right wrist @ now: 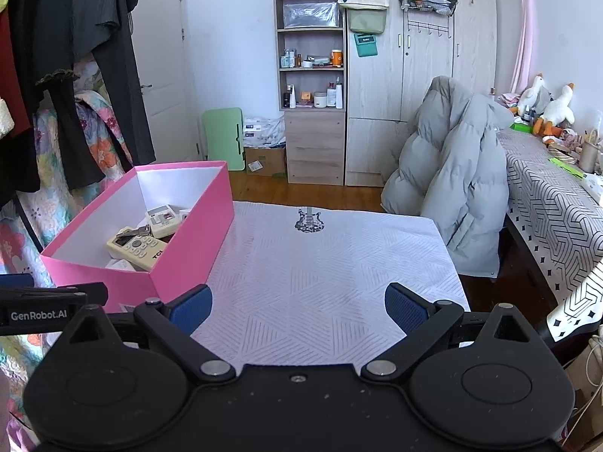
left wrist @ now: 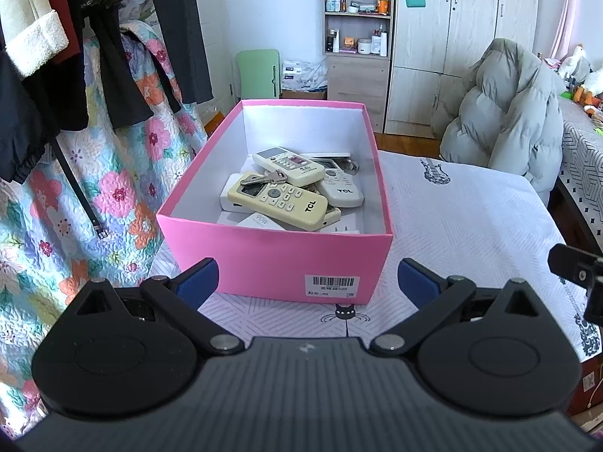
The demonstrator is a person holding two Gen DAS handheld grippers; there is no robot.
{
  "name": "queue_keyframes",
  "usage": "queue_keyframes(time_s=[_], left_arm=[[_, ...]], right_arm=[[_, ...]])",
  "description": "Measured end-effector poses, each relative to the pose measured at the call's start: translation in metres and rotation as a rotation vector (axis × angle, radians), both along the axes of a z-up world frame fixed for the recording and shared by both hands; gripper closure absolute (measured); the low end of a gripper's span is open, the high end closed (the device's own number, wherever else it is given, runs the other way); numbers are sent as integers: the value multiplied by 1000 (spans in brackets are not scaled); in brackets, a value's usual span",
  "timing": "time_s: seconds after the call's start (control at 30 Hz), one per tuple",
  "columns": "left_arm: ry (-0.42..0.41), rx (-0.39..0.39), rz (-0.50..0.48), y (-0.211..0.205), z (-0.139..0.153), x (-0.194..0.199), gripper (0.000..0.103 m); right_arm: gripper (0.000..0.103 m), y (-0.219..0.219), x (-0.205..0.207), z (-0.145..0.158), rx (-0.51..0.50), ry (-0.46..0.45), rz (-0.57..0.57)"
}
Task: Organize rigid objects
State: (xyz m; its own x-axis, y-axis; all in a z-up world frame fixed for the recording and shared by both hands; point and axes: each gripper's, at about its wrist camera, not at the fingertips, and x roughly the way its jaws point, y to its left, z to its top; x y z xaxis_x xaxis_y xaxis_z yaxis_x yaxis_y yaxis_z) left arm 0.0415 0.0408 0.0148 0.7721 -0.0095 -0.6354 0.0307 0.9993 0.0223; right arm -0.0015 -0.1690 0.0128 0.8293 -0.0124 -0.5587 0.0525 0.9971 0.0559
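Nearest, the left claw [left wrist: 307, 277] hangs with its blue pads spread apart and empty, just short of the near end wall of a pink box [left wrist: 279, 260]. The right claw [right wrist: 297, 307], also spread and holding nothing, hovers to the right of the box over bare white cloth on the surface [right wrist: 339, 263].

Inside the box lies a jumble of rigid things: a yellowed remote [left wrist: 280, 201] on top, keys [left wrist: 265, 178] resting across it, another cream remote [left wrist: 288, 164] behind, and a white remote [left wrist: 341, 190] beside them.

The sorting looks essentially finished, since nothing loose shows on the cloth outside the box.

Right of the box the cloth is open room. Left of the box hanging clothes [left wrist: 113, 56] crowd close. Beyond its far right corner stands a grey puffer coat [right wrist: 448, 188].
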Motion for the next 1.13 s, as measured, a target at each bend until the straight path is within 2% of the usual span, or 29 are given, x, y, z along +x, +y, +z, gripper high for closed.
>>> queue_keyframes(time_s=[0.7, 1.13], left_arm=[[-24, 27, 32, 7, -3, 1, 0], [-24, 53, 9, 1, -6, -2, 0]], right_arm=[[3, 1, 3, -6, -9, 24, -19], [3, 2, 3, -8, -8, 33, -33]])
